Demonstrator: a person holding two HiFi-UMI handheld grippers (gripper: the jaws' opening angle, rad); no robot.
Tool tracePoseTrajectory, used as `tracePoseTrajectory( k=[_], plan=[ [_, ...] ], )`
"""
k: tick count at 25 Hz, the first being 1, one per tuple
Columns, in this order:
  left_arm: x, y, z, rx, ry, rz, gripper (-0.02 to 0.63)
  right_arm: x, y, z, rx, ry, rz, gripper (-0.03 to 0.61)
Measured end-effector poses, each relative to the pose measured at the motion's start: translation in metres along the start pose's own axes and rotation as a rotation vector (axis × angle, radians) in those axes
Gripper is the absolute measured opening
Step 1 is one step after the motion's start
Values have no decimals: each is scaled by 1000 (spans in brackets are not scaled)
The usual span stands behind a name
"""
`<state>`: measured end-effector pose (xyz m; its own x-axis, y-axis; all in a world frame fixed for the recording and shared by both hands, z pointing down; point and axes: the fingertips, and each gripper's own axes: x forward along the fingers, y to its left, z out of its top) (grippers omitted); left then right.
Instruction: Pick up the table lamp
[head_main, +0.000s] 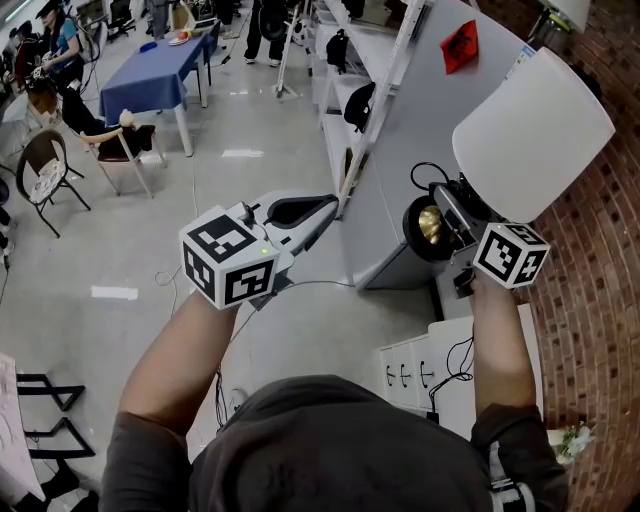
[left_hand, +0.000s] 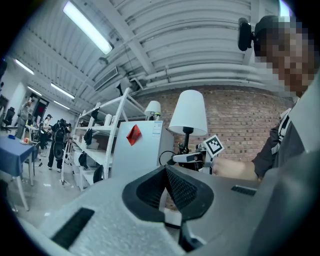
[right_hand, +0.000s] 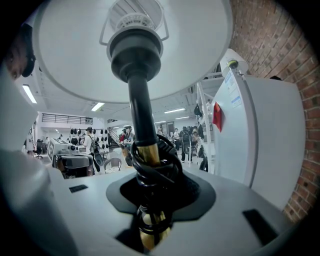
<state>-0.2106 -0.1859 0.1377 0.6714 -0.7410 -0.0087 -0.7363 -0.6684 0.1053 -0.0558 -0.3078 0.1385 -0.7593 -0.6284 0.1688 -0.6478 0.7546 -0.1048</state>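
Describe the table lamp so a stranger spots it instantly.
Find the red brick wall and the white cabinet with a red diamond sticker. Between them, the right gripper clamps the black-and-brass stem of a table lamp with a large white shade; the other white-shaded lamp sits atop the cabinet.

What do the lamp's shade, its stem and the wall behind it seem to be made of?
Shade: probably fabric or paper, since it is matte white with no shine.
Stem: likely metal, glossy black above and polished brass-coloured below, with bright highlights.
Wall: red brick, rough, with mortar lines visible.
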Motion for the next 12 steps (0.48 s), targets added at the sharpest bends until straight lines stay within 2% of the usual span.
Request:
tracePoseTrajectory(
  k=[12],
  plan=[
    [1,-1,1,4,0,-7,5,0,-2,1,9,-7,1,124]
  ],
)
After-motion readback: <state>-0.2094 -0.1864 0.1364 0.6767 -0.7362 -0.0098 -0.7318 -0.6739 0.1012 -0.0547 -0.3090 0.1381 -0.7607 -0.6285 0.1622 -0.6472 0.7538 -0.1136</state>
